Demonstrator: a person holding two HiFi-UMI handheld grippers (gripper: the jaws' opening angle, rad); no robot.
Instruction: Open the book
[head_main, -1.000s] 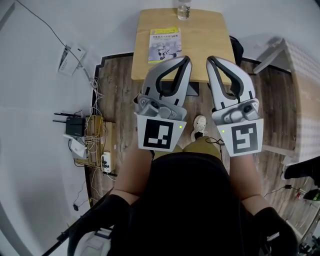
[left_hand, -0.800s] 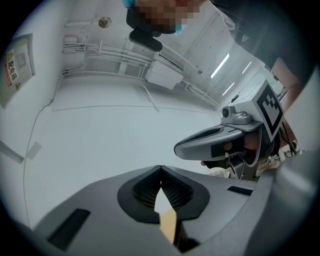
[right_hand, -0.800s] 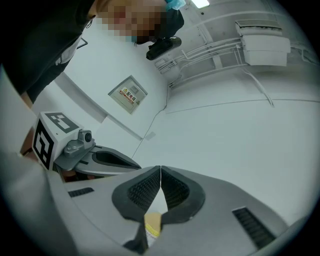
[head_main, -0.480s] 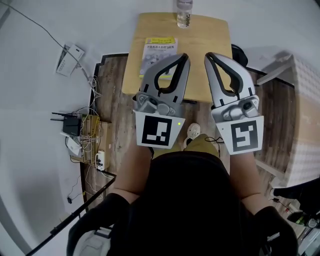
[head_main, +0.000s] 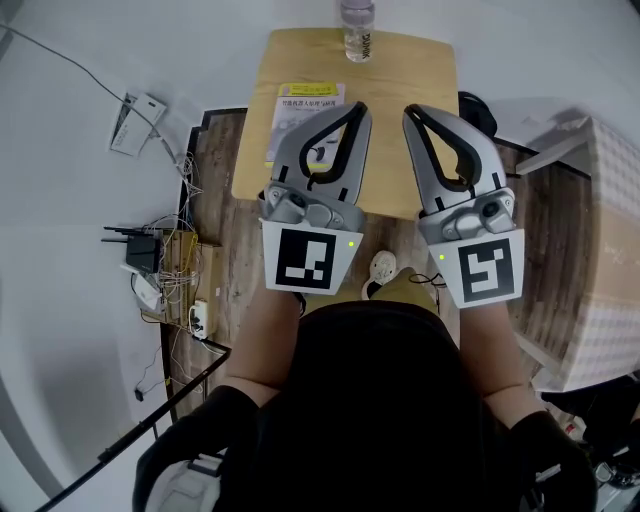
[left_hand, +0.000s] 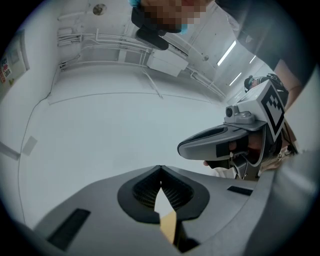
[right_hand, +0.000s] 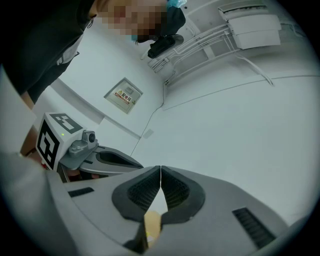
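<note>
**Both jaws shut, book closed and untouched**

- The book lies flat, cover up, on the far-left part of the table, close to the table's left edge.
- In the head view the left gripper overlaps the book's near half. It reads as held above the book, not touching it.
- The right gripper sits just right of it, over bare wood.
- Left jaws are pressed together, with nothing between the pads. Right jaws are the same.
- Both gripper views look out roughly level at a white wall, and the book shows in neither.

Risks from here, as I judge them:
- Going down with shut jaws means there is nothing to pinch with. The tips would only shove the book.
- The cover lies flat on the pages, so the edge is thin. A jaw tip that misses the seam would lift several pages or the whole book.
- With no second gripper pinning it, the book could slide left off the table edge.
- A push towards the far side sends it at the water bottle standing at the far edge, which could tip.
- Neither gripper view shows the book at this pitch, so the first contact is guided by the head view alone.
</note>
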